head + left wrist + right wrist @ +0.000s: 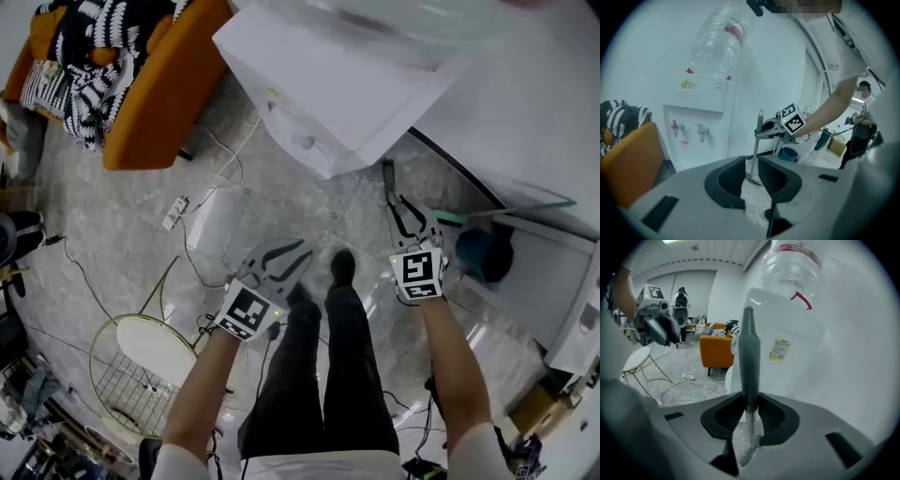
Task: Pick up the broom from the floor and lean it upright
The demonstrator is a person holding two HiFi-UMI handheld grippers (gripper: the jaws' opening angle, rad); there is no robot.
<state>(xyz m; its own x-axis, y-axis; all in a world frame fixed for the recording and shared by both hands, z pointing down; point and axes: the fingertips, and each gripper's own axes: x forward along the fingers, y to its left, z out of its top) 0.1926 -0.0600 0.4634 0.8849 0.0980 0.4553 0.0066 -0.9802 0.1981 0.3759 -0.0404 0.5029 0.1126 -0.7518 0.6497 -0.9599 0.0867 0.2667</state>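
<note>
Right gripper view shows the matter most clearly: the broom (749,352) stands between the jaws of the right gripper (403,217). They are closed on its grey-green handle, at the place where the handle meets the thinner pole below. The long axis of the broom is nearly upright, with the handle end above the jaws and the short comb-like foot under them. I cannot tell if the foot touches the floor (122,234).

In the head view only the dark top of the handle (387,173) shows, past the jaw tips. It points to the gap between the white water dispenser (319,103) and the white wall on the right side.

The left gripper (289,261) hangs to the left of the right one, near the person's legs and apart from the broom. Its jaws stand partly open with nothing between them. In the left gripper view the pole (757,145) is seen through their gap, but farther off, in the grip of the right gripper (762,132).

So the right hand alone carries the broom and is the nearer one. In my judgement the lifting is done. The next move depends on tilting the handle top forward to the dispenser or the wall just behind it, with the foot set on the floor near their base.
</note>
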